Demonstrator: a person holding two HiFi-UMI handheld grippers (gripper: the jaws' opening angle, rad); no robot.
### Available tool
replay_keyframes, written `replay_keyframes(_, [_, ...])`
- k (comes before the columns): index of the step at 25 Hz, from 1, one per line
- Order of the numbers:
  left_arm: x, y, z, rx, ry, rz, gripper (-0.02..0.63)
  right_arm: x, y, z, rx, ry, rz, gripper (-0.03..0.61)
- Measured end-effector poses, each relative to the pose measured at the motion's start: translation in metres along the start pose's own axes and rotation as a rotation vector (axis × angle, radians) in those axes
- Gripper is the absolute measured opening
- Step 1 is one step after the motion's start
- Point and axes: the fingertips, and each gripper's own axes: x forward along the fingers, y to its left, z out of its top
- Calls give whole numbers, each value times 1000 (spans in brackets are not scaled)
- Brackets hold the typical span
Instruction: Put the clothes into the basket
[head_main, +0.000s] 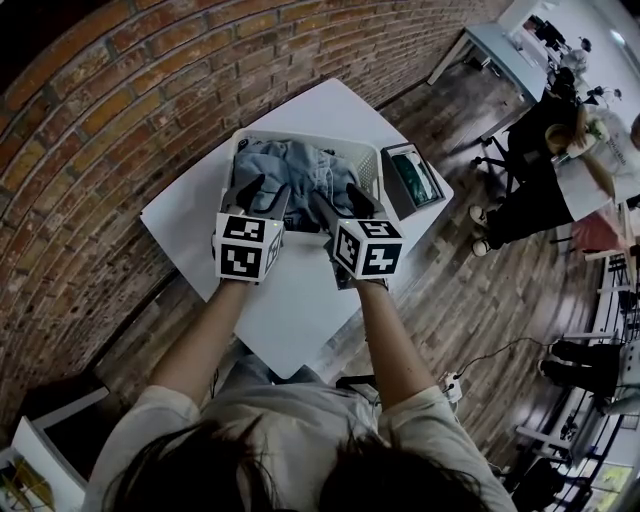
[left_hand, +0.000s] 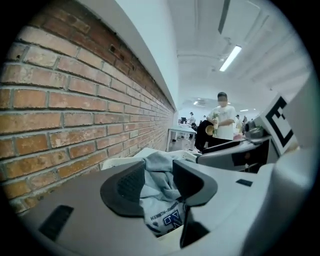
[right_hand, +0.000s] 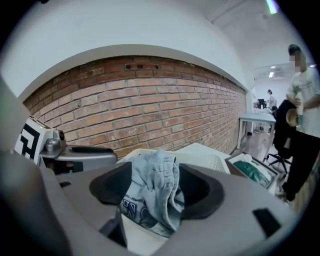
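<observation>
Left tool (left_hand: 160, 182) clenched on a fold of the pale grey-blue cotton sweatshirt (left_hand: 161, 202) with blue-and-white lettering; cloth is bunched between both pads. Right tool (right_hand: 152, 187) likewise clamped on a thicker wad of the same sweatshirt (right_hand: 150, 192), printed patch hanging below the jaws. Each gripper view shows the other tool just beside it.

Head view: left tool (head_main: 265, 195) and right tool (head_main: 342, 200) side by side, close together, pointing away from the person and slightly downward, tips over the near rim of the white perforated plastic basket (head_main: 378, 168). Marker cubes face up. Both bare forearms reach straight forward from the shoulders, roughly parallel, hands hidden under the cubes.

The sweatshirt (head_main: 300, 160) is inside the basket, crumpled, filling most of it, near edge pinched up by both tools. Cannot tell if other clothes lie beneath.

The basket sits on the white square tabletop (head_main: 290, 290), toward its far side near the red brick wall (head_main: 120, 110). Just right of the basket, touching or nearly so, a small dark open box (head_main: 393, 190) holding something green (head_main: 420, 178) with white. Wooden plank floor (head_main: 450, 290) around. A person (left_hand: 223, 120) stands far back in the room.
</observation>
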Motion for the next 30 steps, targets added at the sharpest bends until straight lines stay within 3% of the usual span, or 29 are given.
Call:
replay_keyframes(3, [-7,-8,7,16,-30,-14,173,-9,5,6,-4,-47,-5,256])
replay_keyframes(11, [-30,-33,28,70,-109,-44,48,-36,23,22,-68,-178,-28,20])
replay_keyframes(15, [-53,-45,38,111,-152,-31,19,-57,40,29,-86,-233,-17,8])
replay_keyframes(24, [-127,-86,45,58,-227,-81,8,-132,82,42,-156,-343,1,8])
replay_keyframes(30, [-164,-111,50,80,-249,-101,8,-174,93,36,-188,-378,-38,6])
